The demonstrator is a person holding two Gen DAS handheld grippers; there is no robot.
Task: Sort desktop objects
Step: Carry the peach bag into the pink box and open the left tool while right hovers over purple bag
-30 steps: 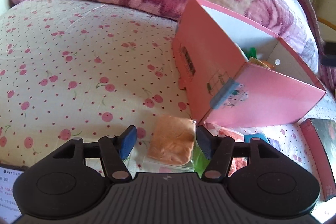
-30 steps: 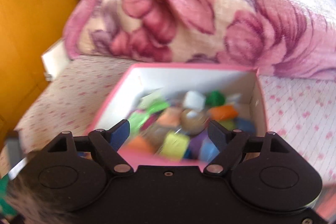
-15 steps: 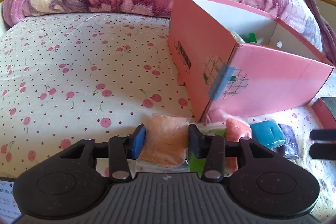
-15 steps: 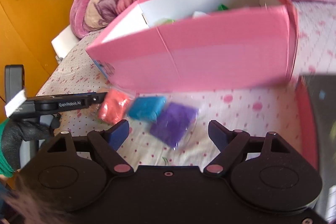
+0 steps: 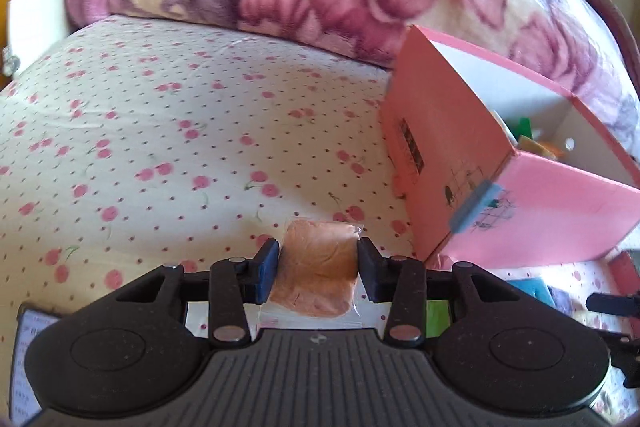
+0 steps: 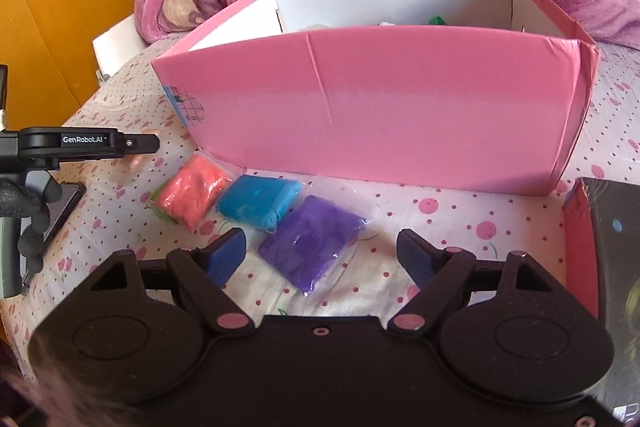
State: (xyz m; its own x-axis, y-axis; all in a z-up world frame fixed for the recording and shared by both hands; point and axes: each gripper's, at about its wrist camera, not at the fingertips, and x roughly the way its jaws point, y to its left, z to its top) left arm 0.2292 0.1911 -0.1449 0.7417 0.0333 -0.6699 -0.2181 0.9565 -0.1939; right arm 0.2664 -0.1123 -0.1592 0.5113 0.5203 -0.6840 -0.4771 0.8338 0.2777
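Left gripper [image 5: 318,263] has clamped and lifted the orange clay packet [image 5: 316,269] off the cherry-print sheet [image 5: 160,147].
Right gripper [image 6: 322,253] hovers with fingers spread over the purple clay packet [image 6: 312,241], beside blue [image 6: 260,201] and coral [image 6: 192,189] packets before the pink box [image 6: 400,115].

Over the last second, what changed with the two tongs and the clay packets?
The left tongs closed on the orange clay packet and lifted it off the sheet. The right tongs swung down from above the pink box to hover, open, over the purple packet. The box and the red and blue packets stayed put.
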